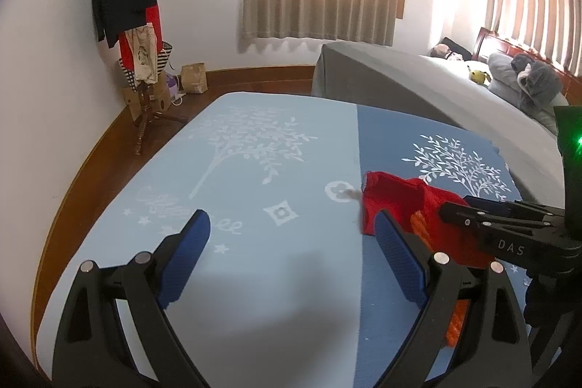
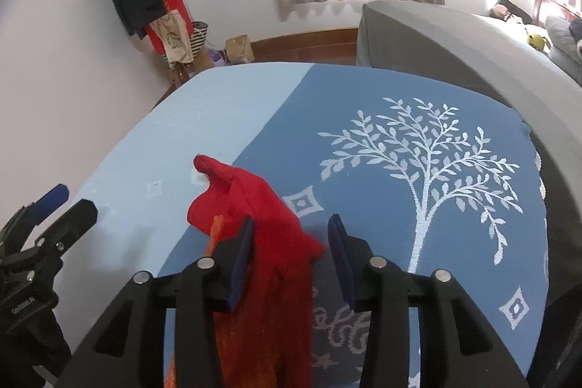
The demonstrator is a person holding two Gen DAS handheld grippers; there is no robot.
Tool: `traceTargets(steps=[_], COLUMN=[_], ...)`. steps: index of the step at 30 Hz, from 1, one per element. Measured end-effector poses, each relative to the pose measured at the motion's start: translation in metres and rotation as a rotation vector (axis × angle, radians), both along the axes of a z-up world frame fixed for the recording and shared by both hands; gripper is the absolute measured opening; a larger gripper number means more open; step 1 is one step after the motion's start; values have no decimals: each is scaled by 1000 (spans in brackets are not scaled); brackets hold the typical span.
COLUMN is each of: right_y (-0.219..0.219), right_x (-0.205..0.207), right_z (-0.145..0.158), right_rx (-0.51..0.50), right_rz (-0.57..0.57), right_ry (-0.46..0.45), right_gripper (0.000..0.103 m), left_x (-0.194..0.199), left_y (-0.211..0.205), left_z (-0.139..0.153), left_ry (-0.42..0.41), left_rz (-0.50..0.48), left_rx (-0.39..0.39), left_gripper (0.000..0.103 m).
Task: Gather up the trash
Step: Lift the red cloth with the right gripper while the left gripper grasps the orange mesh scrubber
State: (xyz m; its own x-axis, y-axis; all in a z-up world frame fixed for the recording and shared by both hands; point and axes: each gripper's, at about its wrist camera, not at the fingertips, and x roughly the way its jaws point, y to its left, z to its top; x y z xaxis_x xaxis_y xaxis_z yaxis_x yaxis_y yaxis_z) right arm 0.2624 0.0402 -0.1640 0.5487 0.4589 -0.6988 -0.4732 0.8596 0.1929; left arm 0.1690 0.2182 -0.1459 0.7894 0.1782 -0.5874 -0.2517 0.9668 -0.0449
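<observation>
A crumpled red cloth with orange parts lies on the blue table cover, across the line between its light and dark halves. My right gripper is open, its blue pads on either side of the cloth, low over it. In the left wrist view the cloth lies to the right, with the right gripper over it. My left gripper is open and empty over the light blue half, left of the cloth. A small white scrap lies by the cloth's left edge.
The table cover carries white tree prints. A grey-covered bed with pillows and plush toys stands close behind on the right. A coat stand with clothes, bags and a paper bag stands by the far left wall.
</observation>
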Motion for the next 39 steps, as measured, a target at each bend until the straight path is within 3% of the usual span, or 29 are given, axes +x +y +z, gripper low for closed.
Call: traceTargets(steps=[1, 6, 16, 21, 26, 34, 39], right_y=[1, -5, -40, -56, -74, -99, -107], right_x=[0, -3, -4, -5, -12, -35, -39], right_z=[0, 3, -3, -4, 1, 4, 1], right_rx=[-3, 23, 59, 69, 76, 72, 71], right_rz=[18, 23, -35, -74, -110, -155, -171], right_ry=[0, 1, 28, 40, 29, 13, 25], right_gripper=[23, 17, 17, 27, 51, 53, 53], left_x=[1, 2, 1, -1, -3, -4, 2], left_y=[-1, -8, -57, -81, -95, -106, -115], left_z=[0, -1, -16, -23, -29, -33, -41], left_ry=[1, 2, 50, 75, 96, 114, 161], left_rz=[-3, -18, -148, -208, -253, -279, -337], left_rx=[-1, -9, -41, -60, -62, -94, -156], left_gripper=[89, 89, 84, 84, 79, 72, 48])
